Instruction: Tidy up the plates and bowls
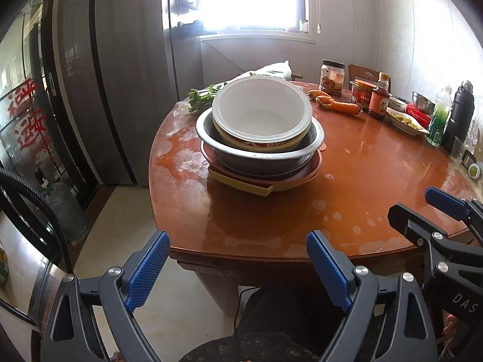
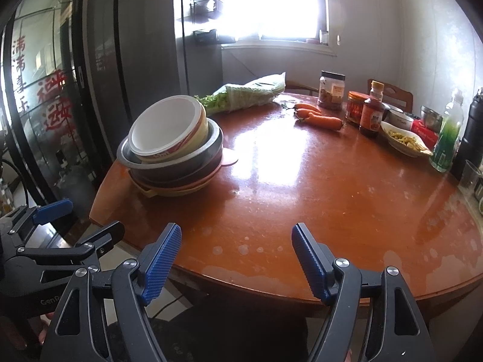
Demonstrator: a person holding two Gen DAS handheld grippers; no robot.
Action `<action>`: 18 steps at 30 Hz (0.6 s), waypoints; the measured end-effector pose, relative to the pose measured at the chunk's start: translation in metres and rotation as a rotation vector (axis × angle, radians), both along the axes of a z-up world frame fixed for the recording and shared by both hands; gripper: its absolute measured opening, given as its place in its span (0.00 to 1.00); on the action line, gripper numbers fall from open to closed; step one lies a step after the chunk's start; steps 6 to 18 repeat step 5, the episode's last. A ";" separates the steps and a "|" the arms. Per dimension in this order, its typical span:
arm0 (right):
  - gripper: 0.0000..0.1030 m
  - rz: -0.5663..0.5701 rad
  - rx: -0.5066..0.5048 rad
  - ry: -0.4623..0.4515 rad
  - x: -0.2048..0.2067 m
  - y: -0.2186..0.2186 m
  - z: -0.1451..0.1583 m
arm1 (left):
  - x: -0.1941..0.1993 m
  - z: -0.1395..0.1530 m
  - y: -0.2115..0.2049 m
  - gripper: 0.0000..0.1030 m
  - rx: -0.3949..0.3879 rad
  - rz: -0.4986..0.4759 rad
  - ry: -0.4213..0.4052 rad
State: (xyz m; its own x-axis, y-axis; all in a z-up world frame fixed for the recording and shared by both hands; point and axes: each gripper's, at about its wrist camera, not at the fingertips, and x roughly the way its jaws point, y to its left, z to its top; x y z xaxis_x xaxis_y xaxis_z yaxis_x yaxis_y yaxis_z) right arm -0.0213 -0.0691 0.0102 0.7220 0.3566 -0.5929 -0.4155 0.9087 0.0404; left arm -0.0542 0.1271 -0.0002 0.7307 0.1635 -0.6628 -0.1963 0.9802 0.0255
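Table edge: the near rim of the round wooden table (image 1: pixel 347 163) is curving just ahead of both grippers; the left gripper's fingers are hanging over floor on the near side of that rim.
Open room: a broad bare stretch of tabletop is lying between the near rim and the stack, and is widening to the right of the stack as far as the clutter at the far right rim.
Stack: the task's dishes are sitting piled as one stack toward the left side of the table, well apart from both grippers.
Stack order: a white bowl (image 1: pixel 261 111) is resting tilted inside a metal basin (image 1: pixel 259 154); the basin is sitting on pinkish plates (image 1: pixel 305 178), and a yellow tray (image 1: pixel 241 185) is lying lowest, on the table.
Left margin: the stack is standing near the table's left rim — little tabletop is showing on that side.
Far side: carrots (image 1: pixel 338 102), a bagged cabbage (image 2: pixel 253 92), a jar (image 1: pixel 332 77) and a sauce bottle (image 1: pixel 381 98) are lying beyond the stack, along the far rim.
Left gripper (image 1: pixel 238 267): jaws are standing wide apart, nothing between them, touching nothing.
Right gripper (image 2: pixel 237 264): jaws are standing well apart, empty, hovering over the near rim without contact.
Spacing: the two grippers are hanging side by side, close but apart.
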 end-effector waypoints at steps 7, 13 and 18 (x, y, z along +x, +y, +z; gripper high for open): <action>0.75 -0.006 0.001 0.001 0.000 -0.001 0.001 | 0.001 -0.001 -0.002 0.89 -0.003 -0.008 0.000; 0.75 -0.006 0.001 0.001 0.000 -0.001 0.001 | 0.001 -0.001 -0.002 0.89 -0.003 -0.008 0.000; 0.75 -0.006 0.001 0.001 0.000 -0.001 0.001 | 0.001 -0.001 -0.002 0.89 -0.003 -0.008 0.000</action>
